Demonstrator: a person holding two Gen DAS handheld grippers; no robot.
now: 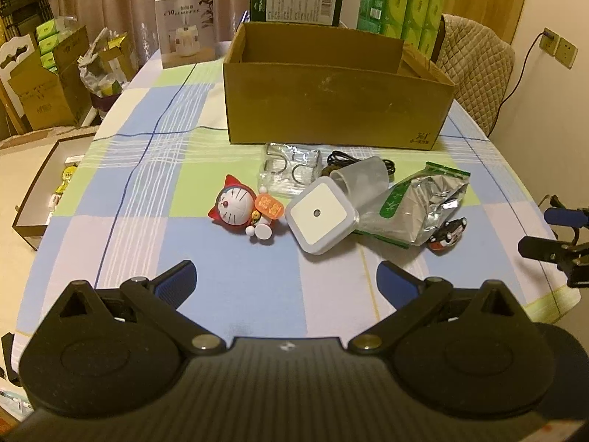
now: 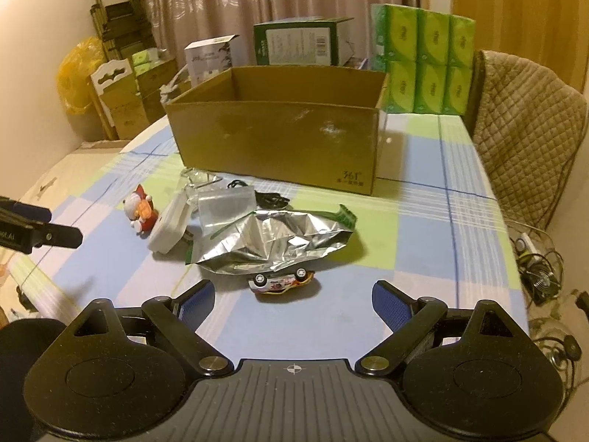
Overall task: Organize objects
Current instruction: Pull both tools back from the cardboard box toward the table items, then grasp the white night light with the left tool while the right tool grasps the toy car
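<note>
A big cardboard box (image 1: 331,84) sits open on the checked table (image 1: 154,169), with a pile of small things in front of it. A silver bag (image 2: 272,239) lies over the toy car (image 2: 281,280). Only the left view shows the white square light's (image 1: 320,217) flat face beside the toy cat (image 1: 235,206). Both the left gripper (image 1: 285,276) and the right gripper (image 2: 292,300) are wide open, holding nothing; the car lies just ahead of the right one.

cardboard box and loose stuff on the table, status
Left gripper open, empty. Right gripper open, empty, toy car just ahead. Cardboard box open, foil bag and toys outside.
</note>
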